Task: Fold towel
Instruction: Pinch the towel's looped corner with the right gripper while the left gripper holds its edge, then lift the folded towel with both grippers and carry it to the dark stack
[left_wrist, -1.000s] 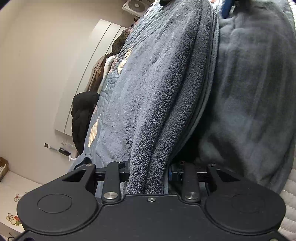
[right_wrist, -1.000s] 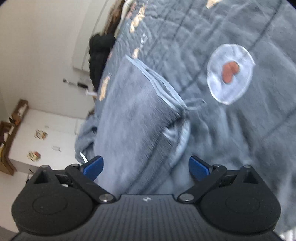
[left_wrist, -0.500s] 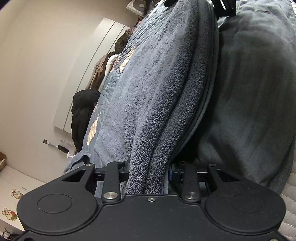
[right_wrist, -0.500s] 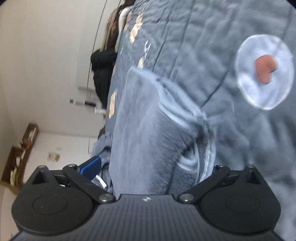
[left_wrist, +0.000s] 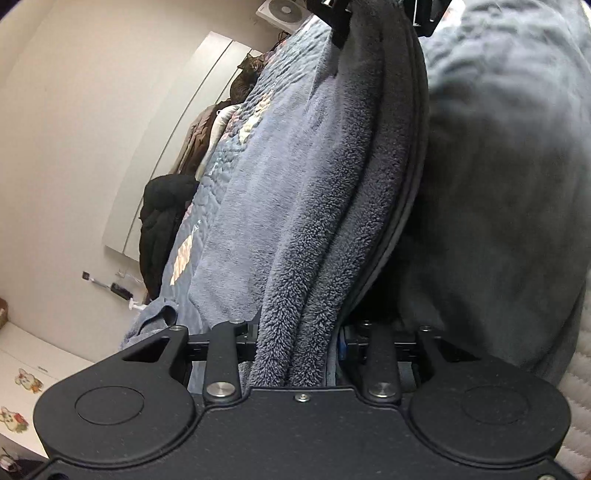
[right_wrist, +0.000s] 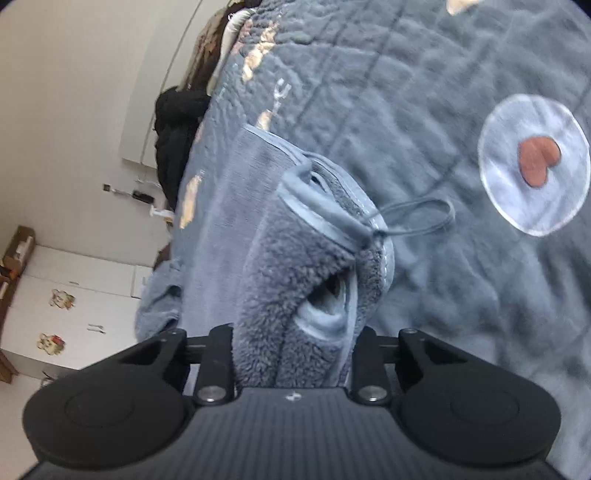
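Towel (left_wrist: 325, 221), grey and fleecy, runs up the middle of the left wrist view in several stacked layers, lifted off the bed. To the far left stand a pale wall and a dark coat (left_wrist: 162, 221) hanging by a cupboard; next comes the grey quilt (left_wrist: 258, 122) on the bed. The left tongs (left_wrist: 295, 332) are clenched on the towel's bunched edge. At the top, black parts of the other tool meet the same fold.

In the right wrist view, from the left: white cabinets, then the quilt (right_wrist: 424, 92), then the towel (right_wrist: 295, 266) with its piped hem and a thin hanging loop (right_wrist: 417, 218). The right tongs (right_wrist: 295, 343) grip a thick wad of layers. A pale round patch with a heart (right_wrist: 533, 164) lies to the right.

Judging by the layers, the towel is already doubled at least once; laying it flat and squaring the edges remains.
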